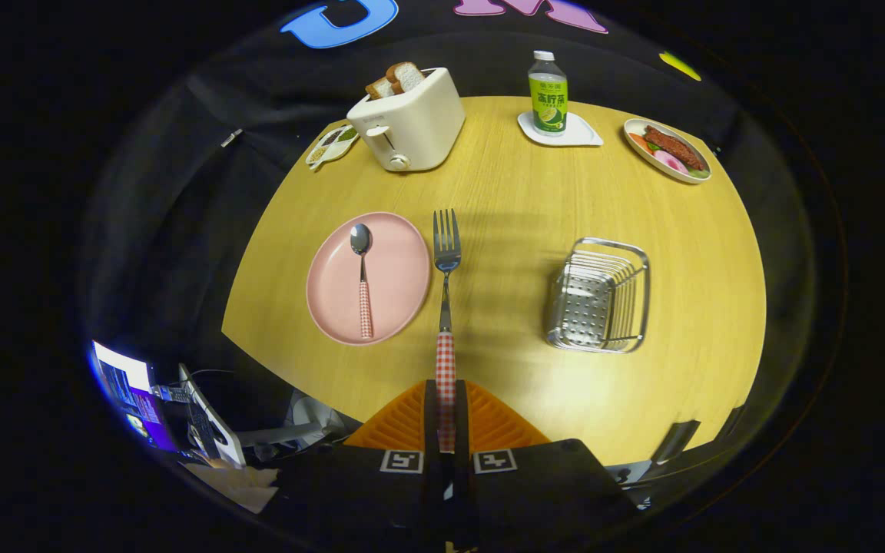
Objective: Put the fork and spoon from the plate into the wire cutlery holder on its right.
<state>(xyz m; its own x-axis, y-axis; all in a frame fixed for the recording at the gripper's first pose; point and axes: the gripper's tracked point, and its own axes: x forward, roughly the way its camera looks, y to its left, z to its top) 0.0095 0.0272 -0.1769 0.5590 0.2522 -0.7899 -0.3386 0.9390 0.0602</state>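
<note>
The fork (446,253) was held by the tongs (446,418). Both orange fingers (404,422) were pressed on its red checked handle, and its metal part stuck out ahead of them, above the surface (519,200). The fork looked thin, stiff and light. Its metal part looked smooth and shiny, so it could probably slip; the handle seemed the better place to be gripped. Because it was gripped near the handle's end, it could probably swing a little.

The spoon (362,276) was lying on the pink plate (396,261), near the left edge of the surface. It had the same checked handle, which seemed the best place for it to be picked up. It looked light and hard too.

The wire cutlery holder (600,296) was standing well apart from the plate, toward the right edge. It looked light, so it could probably be pushed if it was bumped.
</note>
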